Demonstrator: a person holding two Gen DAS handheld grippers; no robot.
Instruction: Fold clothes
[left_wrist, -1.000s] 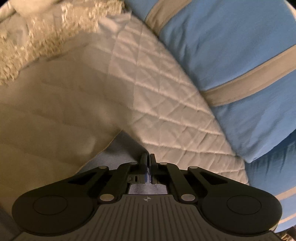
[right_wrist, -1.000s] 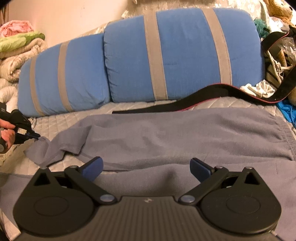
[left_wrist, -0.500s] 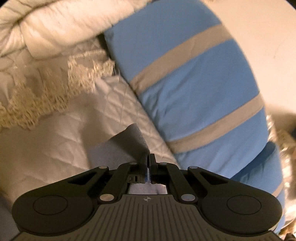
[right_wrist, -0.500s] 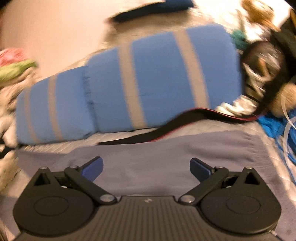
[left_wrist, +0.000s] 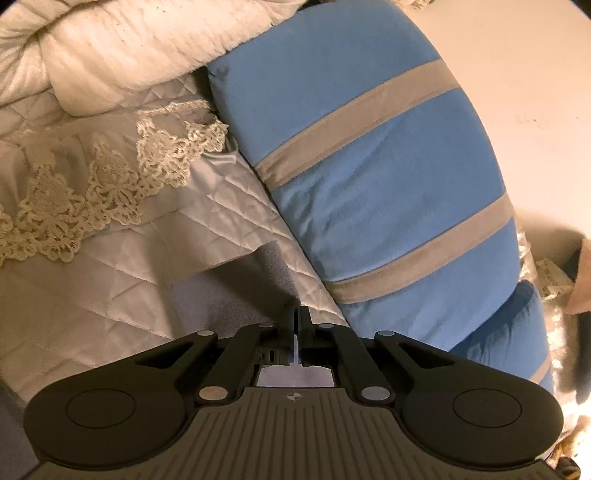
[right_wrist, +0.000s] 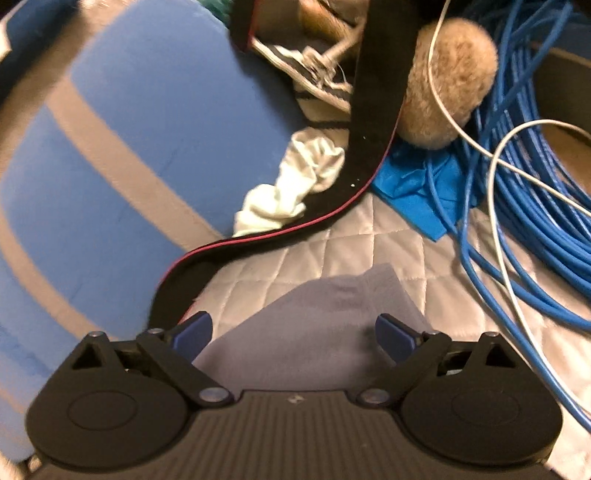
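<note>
With left gripper (left_wrist: 295, 321) fingers clamped on grey cloth (left_wrist: 236, 291) & right gripper (right_wrist: 295, 332) fingers apart over its corner (right_wrist: 369, 284), step looks like gripping both ends; next, right needs to close on cloth.

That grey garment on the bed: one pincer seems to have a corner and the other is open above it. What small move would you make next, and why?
Probably lower the right gripper and close it on the grey garment. Its jaws stand wide apart over a free corner lying on the quilted bedcover, while the left gripper is shut on the cloth. Both corners held would allow a fold.
</note>
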